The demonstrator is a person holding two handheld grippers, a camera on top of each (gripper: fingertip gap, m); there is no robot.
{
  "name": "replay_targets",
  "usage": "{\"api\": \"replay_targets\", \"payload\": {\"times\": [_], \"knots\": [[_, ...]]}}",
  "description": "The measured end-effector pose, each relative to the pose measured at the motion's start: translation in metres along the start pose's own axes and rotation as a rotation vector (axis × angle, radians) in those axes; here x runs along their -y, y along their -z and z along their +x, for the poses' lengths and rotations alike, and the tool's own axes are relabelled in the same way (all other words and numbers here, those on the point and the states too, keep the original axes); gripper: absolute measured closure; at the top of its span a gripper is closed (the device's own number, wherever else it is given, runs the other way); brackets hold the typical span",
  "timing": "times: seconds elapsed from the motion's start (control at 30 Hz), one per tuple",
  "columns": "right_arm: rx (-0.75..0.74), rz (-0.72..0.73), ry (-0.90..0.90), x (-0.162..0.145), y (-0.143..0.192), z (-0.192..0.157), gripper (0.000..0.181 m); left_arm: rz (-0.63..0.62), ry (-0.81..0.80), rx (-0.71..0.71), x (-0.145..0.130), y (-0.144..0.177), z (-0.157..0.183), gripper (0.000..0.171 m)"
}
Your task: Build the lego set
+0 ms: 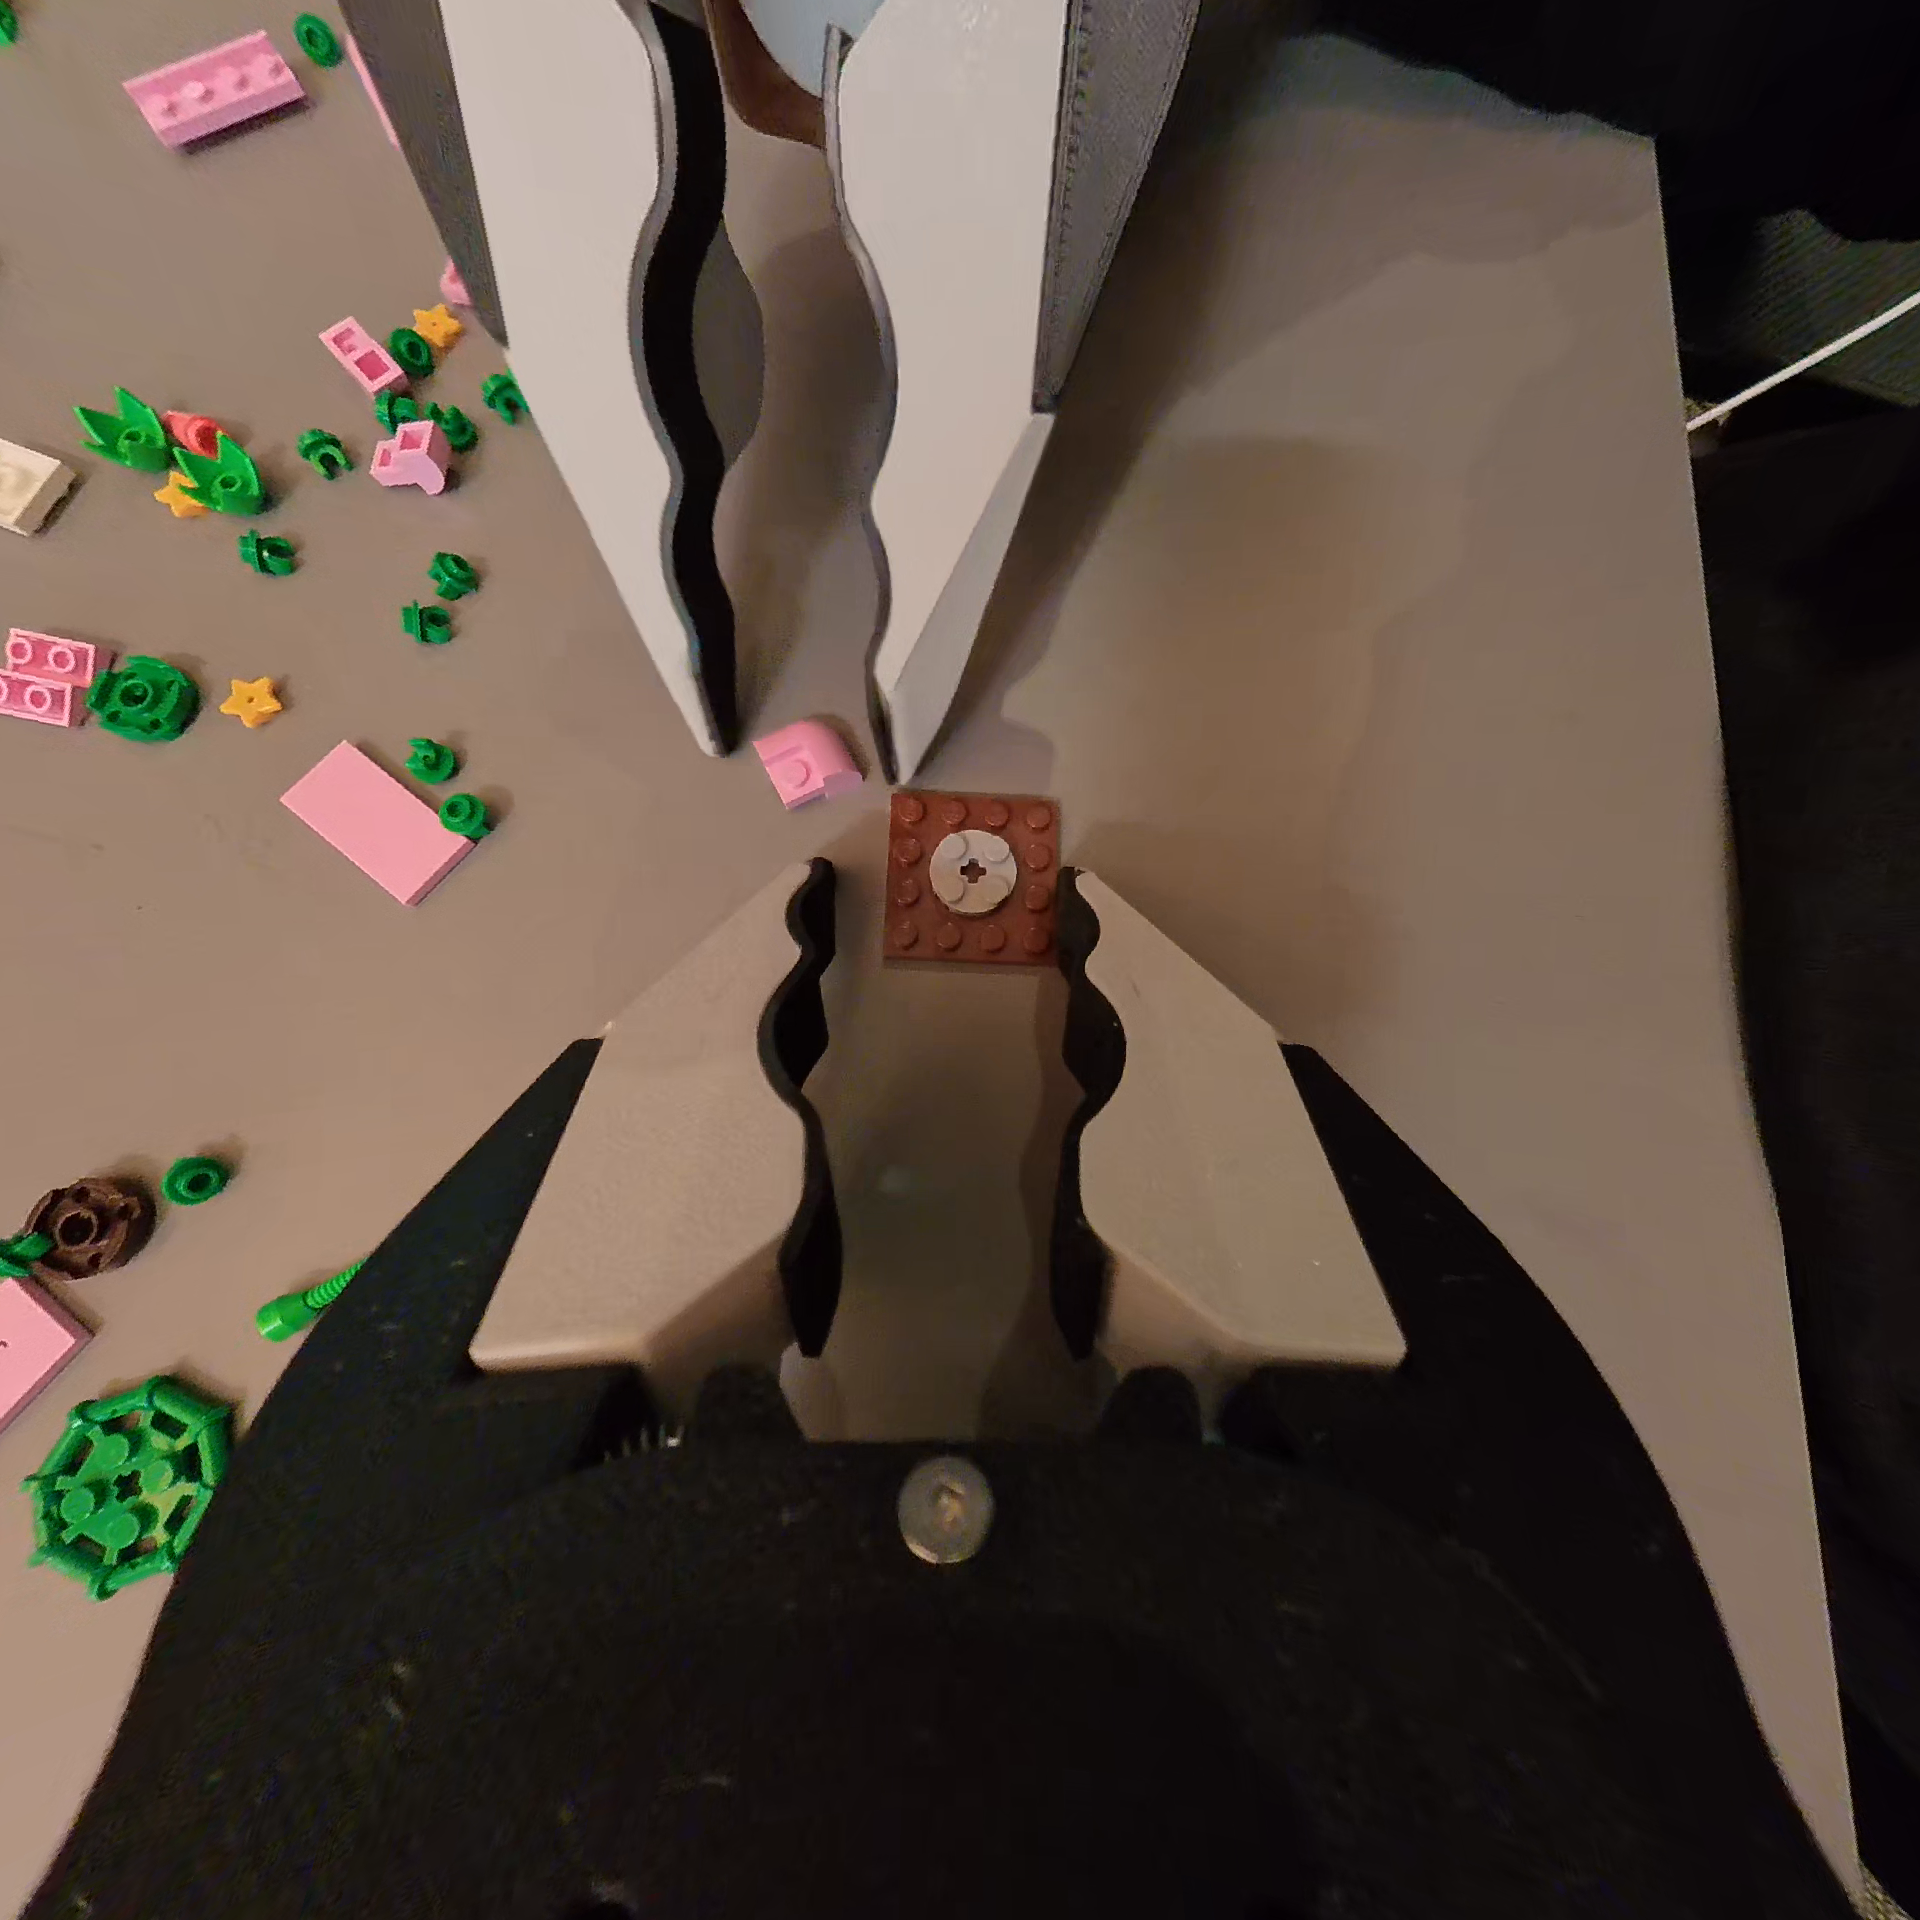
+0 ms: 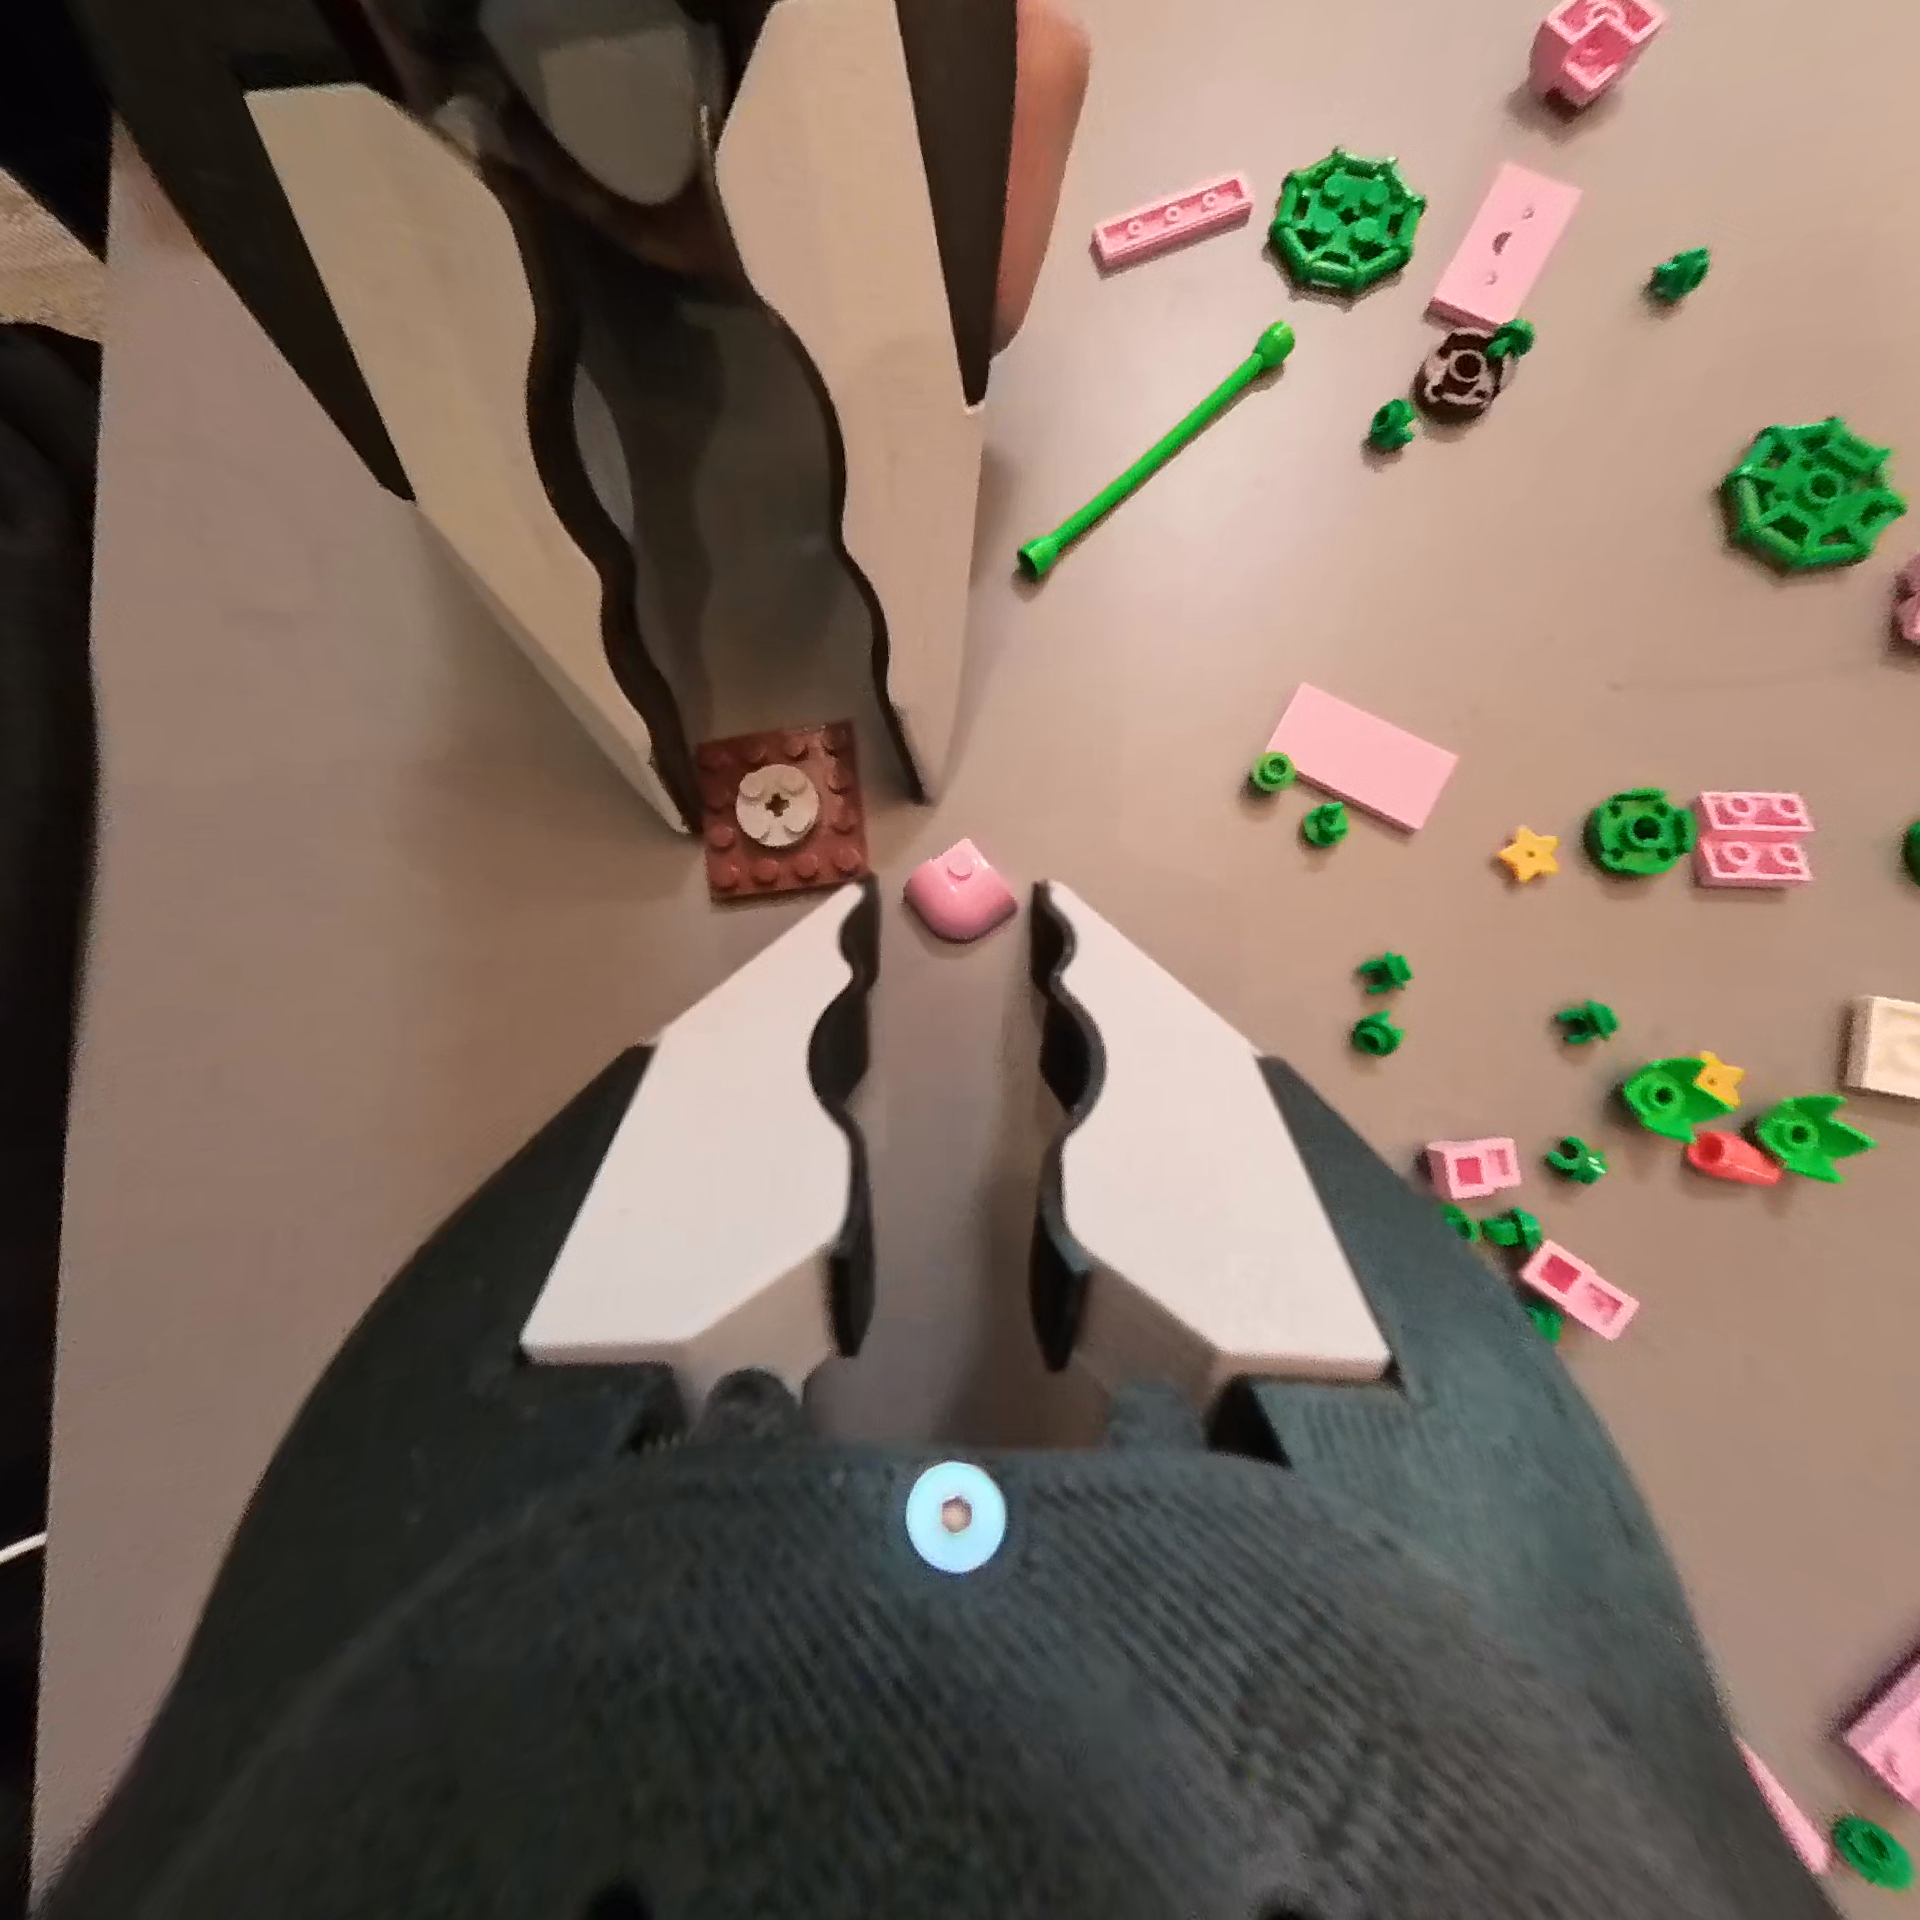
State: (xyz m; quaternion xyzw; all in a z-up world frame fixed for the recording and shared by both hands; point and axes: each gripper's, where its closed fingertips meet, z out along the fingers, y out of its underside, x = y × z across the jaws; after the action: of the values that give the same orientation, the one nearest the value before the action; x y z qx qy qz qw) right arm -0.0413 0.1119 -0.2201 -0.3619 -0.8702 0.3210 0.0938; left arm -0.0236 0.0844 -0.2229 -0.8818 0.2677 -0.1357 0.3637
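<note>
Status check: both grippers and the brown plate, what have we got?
Left gripper open, straddling brown plate, grey round piece on top. Right gripper open, lined up on pink curved piece, not gripped. Nothing blocking; loose parts lie off to the side.

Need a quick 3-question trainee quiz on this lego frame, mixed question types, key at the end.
1. True or false: the left gripper is shut on the brown plate.
2. Which piece lies just ahead of the right gripper fingertips? A) green rod B) small pink curved piece C) yellow star
3. Fill in: the round piece seated in the middle of the brown plate is coloured ____.

Key:
1. False. Its jaws stand open, with the plate at the fingertips.
2. B, the small pink curved piece; the green rod and yellow star lie off to the side.
3. Grey: the grey round piece.
</note>
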Motion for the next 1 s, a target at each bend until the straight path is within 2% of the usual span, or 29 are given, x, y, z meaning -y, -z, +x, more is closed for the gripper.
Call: {"api": "replay_targets", "payload": {"times": [0.07, 0.17, 0.47, 1.0], "knots": [[0.006, -0.007, 0.022, -0.002, 0.001, -0.002, 0.163, 0.000, 0.000, 0.000, 0.000, 0.000, 0.000, 0.132], [0.035, -0.011, 0.041, -0.004, 0.002, -0.007, 0.164, 0.000, -0.001, 0.001, 0.000, 0.000, 0.000, 0.132], [0.096, -0.020, 0.072, -0.004, 0.002, -0.021, 0.165, -0.001, -0.002, 0.003, 0.000, 0.000, 0.000, 0.132], [0.055, -0.017, 0.117, -0.003, 0.000, -0.019, 0.160, -0.001, -0.002, 0.004, 0.000, 0.000, 0.000, 0.132]]}}
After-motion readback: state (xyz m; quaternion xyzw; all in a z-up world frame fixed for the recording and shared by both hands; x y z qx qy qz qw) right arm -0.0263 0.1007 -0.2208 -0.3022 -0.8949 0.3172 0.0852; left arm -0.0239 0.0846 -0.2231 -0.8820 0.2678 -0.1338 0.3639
